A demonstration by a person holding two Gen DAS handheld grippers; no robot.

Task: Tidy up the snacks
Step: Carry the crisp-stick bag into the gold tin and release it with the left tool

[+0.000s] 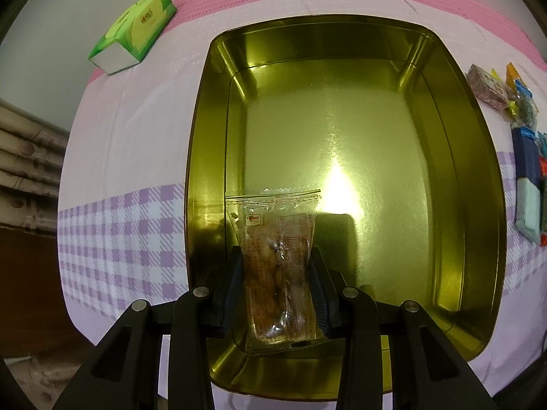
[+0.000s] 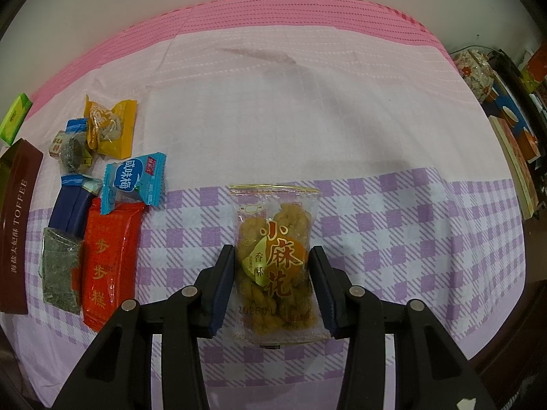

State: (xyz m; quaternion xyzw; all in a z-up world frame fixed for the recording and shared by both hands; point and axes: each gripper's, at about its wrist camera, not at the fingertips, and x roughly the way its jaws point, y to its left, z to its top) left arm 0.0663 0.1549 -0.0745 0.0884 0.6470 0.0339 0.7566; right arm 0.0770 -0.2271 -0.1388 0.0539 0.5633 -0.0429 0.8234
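Note:
An open gold tin (image 1: 454, 171) stands on the pink and purple checked cloth (image 1: 119, 225). My left gripper (image 1: 277, 266) is shut on a clear packet of fried twists (image 1: 273, 239), printed back up, low inside the tin's near left corner. In the right wrist view, my right gripper (image 2: 271, 266) is shut on a second twist packet (image 2: 273, 239) with red lettering, held above the checked cloth (image 2: 393, 232). To its left lies a pile of snacks: a red packet (image 2: 109, 259), a blue plum candy (image 2: 133, 181), a yellow packet (image 2: 109, 126), a dark blue bar (image 2: 71, 205) and a green packet (image 2: 61, 270).
A green tissue pack (image 1: 133, 30) lies on the cloth beyond the tin's far left corner. A brown box lettered TOFFEE (image 2: 17, 225) borders the snack pile. Books and a patterned jar (image 2: 478, 71) stand past the cloth's right edge. Wooden furniture (image 1: 27, 157) is at the left.

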